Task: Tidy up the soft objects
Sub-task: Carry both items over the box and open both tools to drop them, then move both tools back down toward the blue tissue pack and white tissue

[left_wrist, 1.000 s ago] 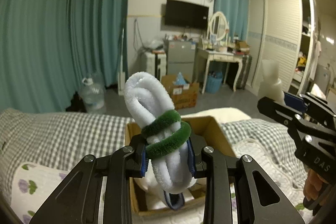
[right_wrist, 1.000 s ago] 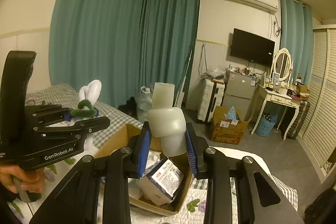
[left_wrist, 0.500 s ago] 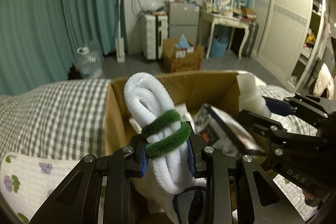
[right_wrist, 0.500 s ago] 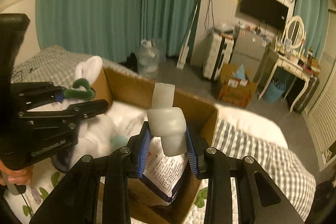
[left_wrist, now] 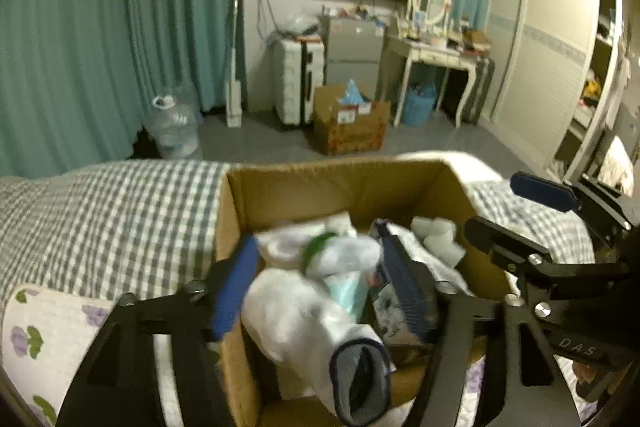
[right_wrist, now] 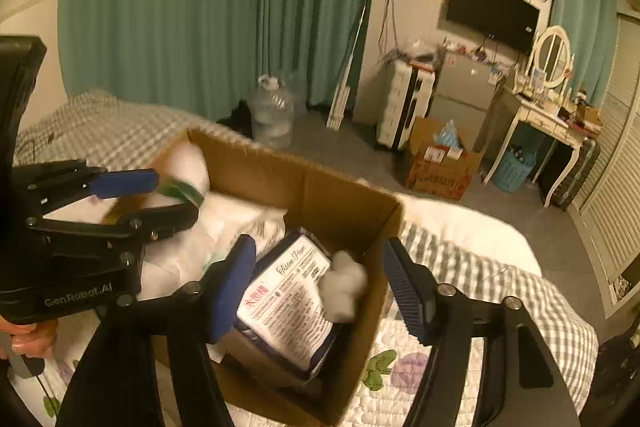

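Observation:
A brown cardboard box (left_wrist: 304, 183) (right_wrist: 344, 203) stands on the bed. My left gripper (left_wrist: 320, 279) (right_wrist: 160, 199) is open above it. The white plush bundle with green bands (left_wrist: 320, 251) (right_wrist: 184, 183) lies blurred in the box below its jaws, over a white sock (left_wrist: 304, 323) with a grey cuff. My right gripper (right_wrist: 320, 279) (left_wrist: 520, 211) is open over the box's right side. The pale foam piece (right_wrist: 344, 285) (left_wrist: 438, 237) rests inside on a tissue pack (right_wrist: 288, 299).
The bed has a grey checked sheet (left_wrist: 100, 211) and a flowered quilt (right_wrist: 400, 367). Beyond it on the floor are a water jug (left_wrist: 174, 127), a suitcase (left_wrist: 298, 83), another cardboard box (left_wrist: 352, 127), a dressing table (left_wrist: 436, 55) and a wardrobe (left_wrist: 560, 67).
Both grippers opened. The left one let go of the white and green plush bundle, the right one let go of the foam piece; both now lie in the box.

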